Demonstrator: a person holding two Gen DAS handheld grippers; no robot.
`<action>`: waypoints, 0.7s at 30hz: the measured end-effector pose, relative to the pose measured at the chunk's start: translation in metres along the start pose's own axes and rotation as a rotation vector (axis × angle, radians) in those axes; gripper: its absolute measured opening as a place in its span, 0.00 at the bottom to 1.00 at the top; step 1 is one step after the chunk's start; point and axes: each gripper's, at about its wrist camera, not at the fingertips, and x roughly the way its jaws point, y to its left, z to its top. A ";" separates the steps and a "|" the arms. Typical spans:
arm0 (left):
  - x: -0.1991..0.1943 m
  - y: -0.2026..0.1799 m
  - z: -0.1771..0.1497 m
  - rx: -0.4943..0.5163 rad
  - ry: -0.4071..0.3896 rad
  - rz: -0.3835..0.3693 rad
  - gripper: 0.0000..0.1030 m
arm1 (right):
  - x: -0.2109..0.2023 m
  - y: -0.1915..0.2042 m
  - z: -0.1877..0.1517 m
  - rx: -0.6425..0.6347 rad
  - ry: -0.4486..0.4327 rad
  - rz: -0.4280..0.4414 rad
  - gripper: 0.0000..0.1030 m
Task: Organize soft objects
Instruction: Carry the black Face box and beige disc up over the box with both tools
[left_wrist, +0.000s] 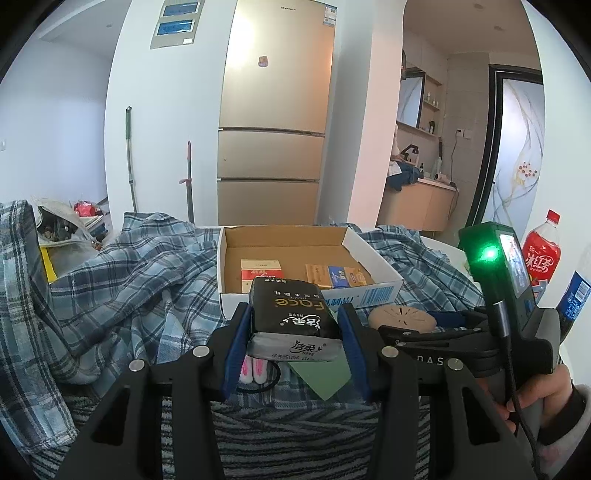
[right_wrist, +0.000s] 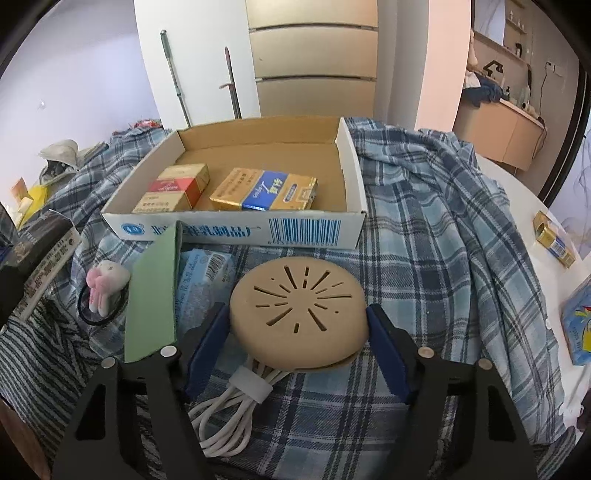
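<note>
My left gripper (left_wrist: 293, 332) is shut on a black tissue pack (left_wrist: 291, 308) and holds it above the plaid cloth, just in front of the cardboard box (left_wrist: 373, 295). My right gripper (right_wrist: 297, 332) is shut on a round tan pad with slits (right_wrist: 297, 315); the pad also shows in the left wrist view (left_wrist: 402, 318). The box (right_wrist: 236, 230) holds a red-and-gold pack (right_wrist: 177, 188) and a blue-and-gold pack (right_wrist: 264, 190). The black tissue pack appears at the left edge of the right wrist view (right_wrist: 37, 251).
A green card (right_wrist: 153, 295), a pink bunny hair tie (right_wrist: 105, 286), a blue packet (right_wrist: 205, 271) and a coiled white cable (right_wrist: 229, 413) lie on the blue plaid cloth (right_wrist: 436, 221). A red drink bottle (left_wrist: 543, 254) stands at the right. A gold pack (right_wrist: 554, 238) lies on the white table.
</note>
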 end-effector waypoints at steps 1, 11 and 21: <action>0.000 0.000 0.000 0.000 -0.001 0.000 0.49 | -0.002 0.000 0.000 -0.002 -0.011 0.001 0.69; -0.012 0.000 0.000 0.002 -0.065 -0.013 0.49 | -0.041 0.009 -0.003 -0.044 -0.207 0.021 0.69; -0.047 0.000 0.001 0.000 -0.257 -0.010 0.49 | -0.092 0.038 -0.018 -0.164 -0.505 -0.010 0.69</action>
